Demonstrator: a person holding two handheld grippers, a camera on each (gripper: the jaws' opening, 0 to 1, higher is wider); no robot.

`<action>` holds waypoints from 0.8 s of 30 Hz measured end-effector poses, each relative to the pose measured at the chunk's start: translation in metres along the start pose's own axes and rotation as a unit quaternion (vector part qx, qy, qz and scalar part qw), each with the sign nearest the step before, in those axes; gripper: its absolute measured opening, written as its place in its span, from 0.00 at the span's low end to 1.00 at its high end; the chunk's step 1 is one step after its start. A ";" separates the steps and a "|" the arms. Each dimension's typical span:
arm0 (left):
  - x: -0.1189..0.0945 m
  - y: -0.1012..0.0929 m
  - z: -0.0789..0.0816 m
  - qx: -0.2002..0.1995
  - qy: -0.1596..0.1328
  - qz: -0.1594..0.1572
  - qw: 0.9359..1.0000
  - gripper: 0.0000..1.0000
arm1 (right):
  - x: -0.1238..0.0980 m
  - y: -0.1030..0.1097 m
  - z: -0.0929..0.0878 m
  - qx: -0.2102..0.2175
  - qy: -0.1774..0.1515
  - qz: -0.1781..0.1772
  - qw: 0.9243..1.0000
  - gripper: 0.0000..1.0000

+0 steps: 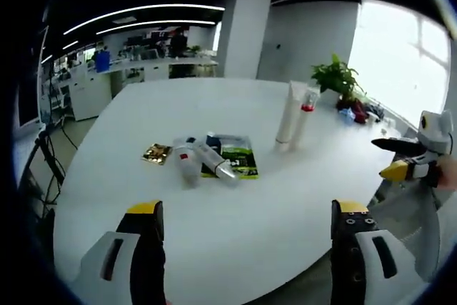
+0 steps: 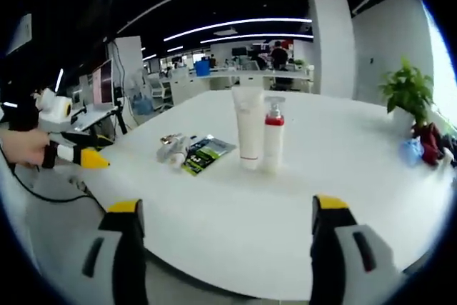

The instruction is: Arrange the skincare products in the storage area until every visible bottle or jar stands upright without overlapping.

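Surface: a white round table (image 1: 235, 233) in an open office; a potted plant (image 1: 335, 76) and small coloured items sit at its far edge.

Standing products: a white tube (image 2: 248, 128) and a red-collared pump bottle (image 2: 272, 136) are upright, just beside each other; whether they touch cannot be told.

Lying products: two small bottles (image 1: 203, 161) lie on their sides near a green sachet (image 1: 238, 156), one partly over it, with a gold packet (image 1: 156, 153) just beside. These appear to be the pieces not yet upright.

Left gripper (image 1: 243, 230): jaws wide apart, holding nothing, raised over the near table edge.

Right gripper (image 2: 225, 230): jaws wide apart, empty, at the table edge on another side.

Governing relation: from the left gripper the lying bottles are straight ahead, slightly left of centre, well apart from the fingertips. Their long axes run roughly away from the jaws with a slant, so in my judgement a grasp across the body would call for a turn of the wrist. The left gripper looks the nearer to them; the right is closer to the standing pair.

View differences: the left gripper view separates the two lying bottles and their caps; in the right gripper view they merge into a small cluster, while the upright pair and its pump head read clearly.

Progress: early, by my estimate.
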State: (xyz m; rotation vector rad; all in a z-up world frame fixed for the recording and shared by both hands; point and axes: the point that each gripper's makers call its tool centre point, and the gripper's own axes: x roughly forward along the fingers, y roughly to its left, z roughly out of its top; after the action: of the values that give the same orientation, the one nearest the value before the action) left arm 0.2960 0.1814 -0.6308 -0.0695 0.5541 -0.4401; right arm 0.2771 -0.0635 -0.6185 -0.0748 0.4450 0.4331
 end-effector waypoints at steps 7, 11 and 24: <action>0.025 -0.003 0.005 -0.014 0.002 0.023 1.000 0.92 | -0.001 -0.002 0.003 0.001 -0.013 0.002 1.000 0.96; 0.038 0.000 0.011 -0.020 -0.001 0.036 0.999 0.90 | -0.002 0.002 0.006 -0.004 -0.021 0.007 1.000 0.93; 0.097 0.014 0.014 -0.008 0.028 0.061 0.998 0.78 | 0.001 0.000 0.003 -0.002 -0.014 0.000 1.000 0.92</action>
State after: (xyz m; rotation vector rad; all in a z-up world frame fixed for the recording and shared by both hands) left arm 0.3822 0.1527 -0.6695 -0.0377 0.6134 -0.3198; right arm 0.2794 -0.0631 -0.6159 -0.0730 0.4165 0.4346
